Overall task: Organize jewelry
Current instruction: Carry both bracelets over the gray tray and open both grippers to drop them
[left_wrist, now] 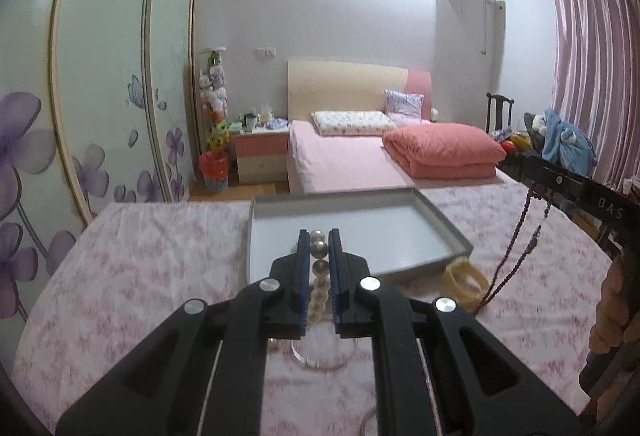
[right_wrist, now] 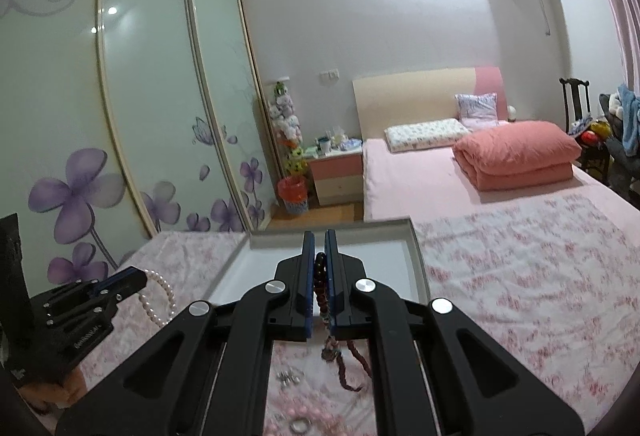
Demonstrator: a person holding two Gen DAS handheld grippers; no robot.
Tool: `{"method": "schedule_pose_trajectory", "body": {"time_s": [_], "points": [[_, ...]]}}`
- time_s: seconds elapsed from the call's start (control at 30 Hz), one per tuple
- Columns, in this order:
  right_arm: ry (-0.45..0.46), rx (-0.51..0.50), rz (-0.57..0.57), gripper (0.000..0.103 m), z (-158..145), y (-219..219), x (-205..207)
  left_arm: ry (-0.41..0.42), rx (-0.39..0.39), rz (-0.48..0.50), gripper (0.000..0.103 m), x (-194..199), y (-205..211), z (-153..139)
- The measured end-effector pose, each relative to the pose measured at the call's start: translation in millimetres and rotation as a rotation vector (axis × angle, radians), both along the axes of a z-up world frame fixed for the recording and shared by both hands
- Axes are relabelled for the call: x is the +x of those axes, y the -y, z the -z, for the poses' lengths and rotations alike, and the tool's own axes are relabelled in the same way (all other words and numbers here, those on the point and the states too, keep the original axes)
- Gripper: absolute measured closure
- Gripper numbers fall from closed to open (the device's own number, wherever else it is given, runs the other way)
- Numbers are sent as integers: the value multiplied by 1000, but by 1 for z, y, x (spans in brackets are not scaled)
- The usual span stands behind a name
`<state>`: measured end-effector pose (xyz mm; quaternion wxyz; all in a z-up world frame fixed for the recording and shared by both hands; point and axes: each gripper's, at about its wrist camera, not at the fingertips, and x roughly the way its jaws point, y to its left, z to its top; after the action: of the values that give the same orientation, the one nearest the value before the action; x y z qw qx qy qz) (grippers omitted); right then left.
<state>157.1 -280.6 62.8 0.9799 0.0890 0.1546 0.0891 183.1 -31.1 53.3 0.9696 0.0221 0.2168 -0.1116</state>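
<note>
- While the grey tray [left_wrist: 444, 220] on the floral-covered tabletop [left_wrist: 140, 256] appears bare, nothing looks sorted yet.
- Left gripper [left_wrist: 319, 248] clamps a pearl strand [left_wrist: 319, 276]; right gripper [right_wrist: 319, 248] pinches a dark bead necklace [right_wrist: 321, 284], both lifted near the tray.
- Yellow bangle [left_wrist: 464, 280], clear bangle [left_wrist: 320, 358] and pink beads [right_wrist: 304, 416] lie loose.

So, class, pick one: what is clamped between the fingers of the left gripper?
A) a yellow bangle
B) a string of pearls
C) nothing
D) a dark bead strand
B: the left gripper is shut on the pearl strand, whose pale round beads run between its blue pads.
</note>
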Motion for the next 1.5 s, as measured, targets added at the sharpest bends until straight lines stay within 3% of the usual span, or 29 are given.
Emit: {"method": "schedule_pose_trajectory", "body": {"time_s": [0.37,0.6,1.1,1.3,1.5], "points": [[118,-21,0,97,-42,-9,41,77,6,-28,93,41,12,-29],[132,-25,9,97,-39,-10,75,62,-7,-49,93,78,20,-24],[-51,-18,24,97,27,-6,141,-47,-31,-18,93,154,29,27],[-169,5,19,97,59,-4,160,-108,-20,3,93,172,37,53],[-226,12,16,93,77,-5,166,-151,-5,8,93,182,42,73]]}}
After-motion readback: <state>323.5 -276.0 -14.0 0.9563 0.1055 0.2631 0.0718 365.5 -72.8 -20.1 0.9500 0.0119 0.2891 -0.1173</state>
